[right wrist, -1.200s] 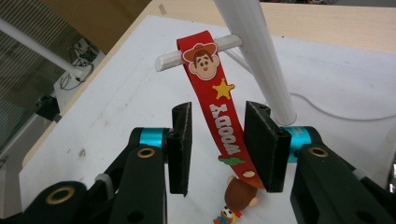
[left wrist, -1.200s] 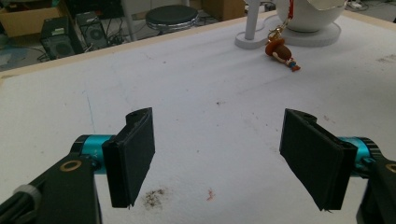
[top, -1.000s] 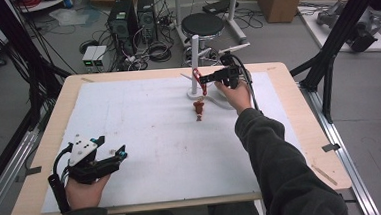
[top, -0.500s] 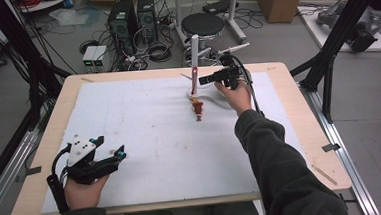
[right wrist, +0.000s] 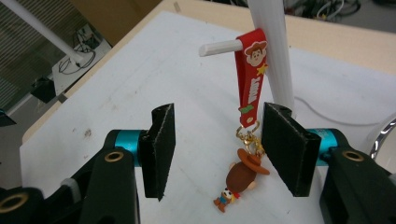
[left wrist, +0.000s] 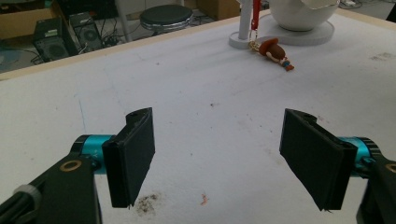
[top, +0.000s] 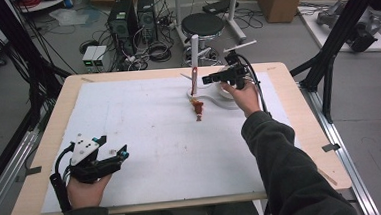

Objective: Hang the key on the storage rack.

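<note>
A keychain hangs by its red strap (right wrist: pixel 251 84) from a short peg (right wrist: pixel 219 47) on a white post (right wrist: pixel 273 51). Its small cowboy figure (right wrist: pixel 243 175) lies on the white mat below. My right gripper (right wrist: pixel 224 158) faces it, and its jaws have just been opening. The strap's lower end and the figure show in the gap, and neither pad presses on them. In the high view the right gripper (top: pixel 208 79) sits beside the post (top: pixel 195 57), above the figure (top: pixel 197 108). My left gripper (top: pixel 121 153) rests open at the near left with nothing between its jaws (left wrist: pixel 224 158).
A white bowl-shaped piece (left wrist: pixel 303 11) on a round base stands just right of the post. The wooden table edge (top: pixel 176 72) runs behind the stand. Beyond it are a stool (top: pixel 202 24) and computer cases on the floor. A broad white mat (top: pixel 155 139) lies between the two hands.
The red strap has left the right gripper's tip and now hangs close against the post. The right hand has barely shifted. The left hand has not moved.
</note>
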Motion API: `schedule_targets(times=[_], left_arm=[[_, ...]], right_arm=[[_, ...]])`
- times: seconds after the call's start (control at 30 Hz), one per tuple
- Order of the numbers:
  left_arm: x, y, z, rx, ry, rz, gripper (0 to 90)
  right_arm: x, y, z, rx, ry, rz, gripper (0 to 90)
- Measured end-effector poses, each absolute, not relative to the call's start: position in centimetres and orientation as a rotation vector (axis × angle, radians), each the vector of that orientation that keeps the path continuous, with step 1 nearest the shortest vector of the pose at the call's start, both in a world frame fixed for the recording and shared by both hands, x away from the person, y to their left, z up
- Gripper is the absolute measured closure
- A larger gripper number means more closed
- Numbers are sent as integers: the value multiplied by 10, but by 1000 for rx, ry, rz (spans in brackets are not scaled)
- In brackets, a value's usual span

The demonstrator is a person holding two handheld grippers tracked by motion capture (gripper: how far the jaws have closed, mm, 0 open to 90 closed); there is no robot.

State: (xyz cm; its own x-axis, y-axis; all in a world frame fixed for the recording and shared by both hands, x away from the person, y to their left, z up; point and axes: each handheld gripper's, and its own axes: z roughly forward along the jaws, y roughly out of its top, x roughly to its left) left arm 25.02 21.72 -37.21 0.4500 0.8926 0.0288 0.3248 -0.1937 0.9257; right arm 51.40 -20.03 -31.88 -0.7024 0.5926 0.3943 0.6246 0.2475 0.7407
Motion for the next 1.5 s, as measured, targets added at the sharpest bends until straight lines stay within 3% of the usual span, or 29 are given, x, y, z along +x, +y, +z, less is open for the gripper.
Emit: schedule_targets(times=[0.37,1.5], left_arm=[[255,211,-372,1763,1047,739,268],[257,208,-376,1765,1071,728,268]], right_arm=[[495,-228,-339,-1175,-2463,-1523,413],[456,-253,-337,-1130,-2503,-1564,265]])
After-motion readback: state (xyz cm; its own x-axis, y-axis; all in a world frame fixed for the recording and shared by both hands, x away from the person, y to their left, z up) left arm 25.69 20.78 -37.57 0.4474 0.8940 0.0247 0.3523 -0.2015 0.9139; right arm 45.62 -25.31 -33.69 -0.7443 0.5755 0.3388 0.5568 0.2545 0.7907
